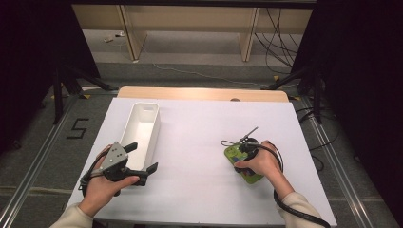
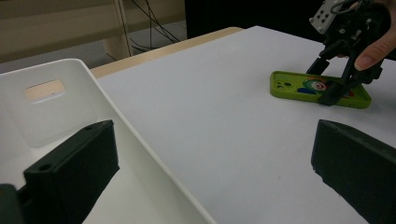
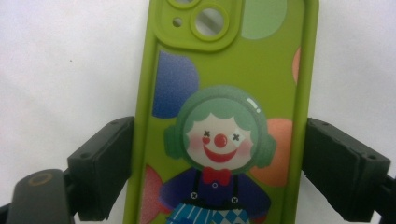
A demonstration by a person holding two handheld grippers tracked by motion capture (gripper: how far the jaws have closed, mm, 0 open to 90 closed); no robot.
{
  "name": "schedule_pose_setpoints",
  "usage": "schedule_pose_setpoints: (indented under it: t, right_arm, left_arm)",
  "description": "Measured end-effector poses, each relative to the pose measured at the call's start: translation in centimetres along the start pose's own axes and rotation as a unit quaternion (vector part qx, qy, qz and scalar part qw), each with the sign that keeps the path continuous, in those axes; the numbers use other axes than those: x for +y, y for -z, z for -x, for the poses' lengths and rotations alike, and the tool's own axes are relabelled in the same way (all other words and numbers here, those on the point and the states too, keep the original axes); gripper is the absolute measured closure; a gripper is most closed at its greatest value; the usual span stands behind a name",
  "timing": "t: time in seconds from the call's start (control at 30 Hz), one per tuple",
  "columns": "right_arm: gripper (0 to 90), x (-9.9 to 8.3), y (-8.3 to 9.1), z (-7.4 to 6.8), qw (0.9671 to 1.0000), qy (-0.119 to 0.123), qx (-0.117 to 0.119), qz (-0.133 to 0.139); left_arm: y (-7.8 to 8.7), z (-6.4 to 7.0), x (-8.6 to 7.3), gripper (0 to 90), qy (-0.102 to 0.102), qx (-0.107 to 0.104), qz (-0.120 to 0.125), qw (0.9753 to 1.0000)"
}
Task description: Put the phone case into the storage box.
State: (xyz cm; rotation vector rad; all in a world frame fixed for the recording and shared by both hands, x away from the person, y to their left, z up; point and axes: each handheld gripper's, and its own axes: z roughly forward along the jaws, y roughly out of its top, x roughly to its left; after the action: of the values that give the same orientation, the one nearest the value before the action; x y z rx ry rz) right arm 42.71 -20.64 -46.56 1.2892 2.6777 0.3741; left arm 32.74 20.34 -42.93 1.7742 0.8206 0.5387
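Far left: left gripper (image 1: 141, 160) parked at the near end of the white plastic bin (image 1: 148, 110), jaws spread wide and clasping nothing. In the left gripper view, one finger (image 2: 74, 172) hanging over the bin's inside, the other finger (image 2: 355, 172) out over bare white table sheet (image 2: 224, 93), with the bin's long wall (image 2: 154, 163) running up between them. Well apart from this gripper, off beyond its outer finger: the green phone case (image 2: 320, 88), lying flat on the sheet.

Middle: open sheet between bin and case, no obstacle on it.

Right: right gripper (image 1: 249, 146) lowered over the green phone case (image 1: 243, 164), held from above by the person's right hand (image 1: 261, 164). In the right gripper view, case lying printed side up, clown picture facing the camera, camera cut-out at the far end, long axis running straight away from the fingers. One finger (image 3: 100, 168) just beside one long edge, the other finger (image 3: 343, 170) just beside the opposite edge. Jaws straddling the case across its short width, close against the rims. Whether the pads already press or merely flank cannot be told.

Judged from this: right gripper plainly the nearer one, already aligned for a squeeze across the narrow width. Bin lying off to the left of that gripper's fingers in the high view, its long axis roughly parallel to the case's, so probably a sideways carry rather than a turn.
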Motion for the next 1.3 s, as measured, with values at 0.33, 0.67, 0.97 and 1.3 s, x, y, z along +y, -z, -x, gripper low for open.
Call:
schedule_pose_setpoints:
  t: [0.33,0.67,0.97,1.3]
  right_arm:
    - [16.0,0.0,0.1,0.0,1.0,-0.003,0.0,0.001]
    - [16.9,0.0,0.3,0.0,0.9999,-0.002,-0.003,0.01]
    - [16.9,0.1,1.1,-0.3,0.9996,-0.001,-0.004,0.027]
    - [16.9,-0.1,2.1,-0.7,0.9981,0.002,-0.005,0.061]
  left_arm:
    - [0.0,0.0,0.0,0.2,0.0,0.0,0.0,1.0]
    - [0.0,0.0,0.0,0.4,0.0,0.0,0.0,1.0]
    - [0.0,0.0,0.0,0.9,0.0,-0.001,0.0,1.0]
    - [0.0,0.0,0.0,1.6,0.002,-0.001,0.001,1.0]
